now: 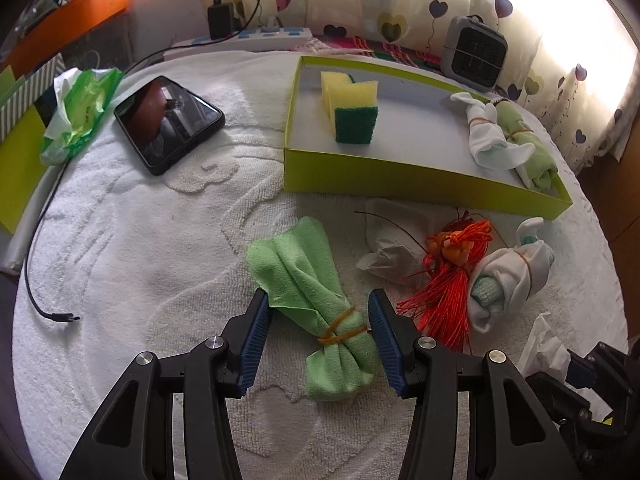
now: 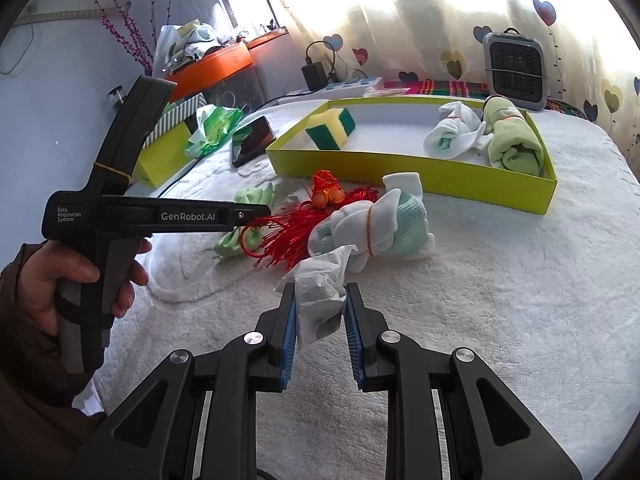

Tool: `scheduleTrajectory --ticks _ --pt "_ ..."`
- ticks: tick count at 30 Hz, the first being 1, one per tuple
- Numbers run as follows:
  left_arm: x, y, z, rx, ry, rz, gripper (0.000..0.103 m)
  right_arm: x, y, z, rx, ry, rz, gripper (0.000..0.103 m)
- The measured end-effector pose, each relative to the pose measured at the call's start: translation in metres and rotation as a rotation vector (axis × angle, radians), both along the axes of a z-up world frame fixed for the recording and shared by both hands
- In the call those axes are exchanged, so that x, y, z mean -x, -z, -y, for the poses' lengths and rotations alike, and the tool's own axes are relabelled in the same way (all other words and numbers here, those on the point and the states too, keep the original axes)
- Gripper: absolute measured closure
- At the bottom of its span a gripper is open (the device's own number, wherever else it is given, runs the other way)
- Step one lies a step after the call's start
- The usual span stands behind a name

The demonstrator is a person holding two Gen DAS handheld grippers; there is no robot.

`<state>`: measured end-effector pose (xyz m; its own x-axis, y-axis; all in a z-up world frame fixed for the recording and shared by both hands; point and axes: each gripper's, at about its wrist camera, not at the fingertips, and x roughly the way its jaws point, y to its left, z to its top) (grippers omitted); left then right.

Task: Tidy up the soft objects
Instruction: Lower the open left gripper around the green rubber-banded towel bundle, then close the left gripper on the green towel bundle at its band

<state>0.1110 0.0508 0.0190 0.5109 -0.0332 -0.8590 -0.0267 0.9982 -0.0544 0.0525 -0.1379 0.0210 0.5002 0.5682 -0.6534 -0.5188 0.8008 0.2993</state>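
Observation:
My left gripper (image 1: 318, 304) is open, its blue pads on either side of a green cloth bundle (image 1: 320, 312) tied with a rubber band on the white towel. My right gripper (image 2: 320, 296) is shut on a crumpled white tissue (image 2: 320, 292). A red tassel (image 1: 448, 300) and a white-and-mint sock bundle (image 1: 508, 280) lie right of the green cloth; both show in the right wrist view, tassel (image 2: 296, 228) and sock bundle (image 2: 376, 220). A second tissue (image 1: 388, 248) lies behind them. The yellow-green tray (image 1: 384, 176) holds a sponge (image 1: 352, 108), a sock bundle (image 1: 492, 136) and a green cloth roll (image 1: 536, 156).
A phone (image 1: 168, 120), a green wipes pack (image 1: 80, 116) and a loose cable (image 1: 40, 260) lie at the left. A power strip (image 1: 264, 36) and a small grey fan (image 1: 474, 54) stand at the back. The left gripper's handle (image 2: 120, 216) fills the right view's left side.

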Motion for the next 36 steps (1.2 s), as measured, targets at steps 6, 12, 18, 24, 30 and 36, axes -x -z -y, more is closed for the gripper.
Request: scheduleTrajectory --ticks 6,12,18,24,30,36 --pt "0.005 -0.001 -0.005 -0.019 -0.011 0.009 0.055 0.001 -0.001 0.0 -0.01 -0.008 0.002 0.08" --pt "0.013 -0.002 -0.014 -0.099 -0.031 0.018 0.054 0.001 0.0 0.001 -0.013 -0.011 0.0 0.08" --pt "0.015 0.0 -0.027 -0.083 -0.052 0.021 0.055 0.001 0.0 0.0 -0.004 -0.012 0.005 0.08" --pt "0.02 0.001 -0.031 -0.055 -0.06 0.055 0.055 0.003 -0.001 -0.002 0.009 -0.01 0.014 0.08" --pt "0.022 0.001 -0.031 -0.045 -0.059 0.066 0.061 0.003 -0.001 -0.004 0.026 -0.011 0.016 0.08" --pt "0.023 0.0 -0.035 -0.003 -0.048 0.076 0.078 0.003 0.0 -0.006 0.04 -0.009 0.017 0.08"
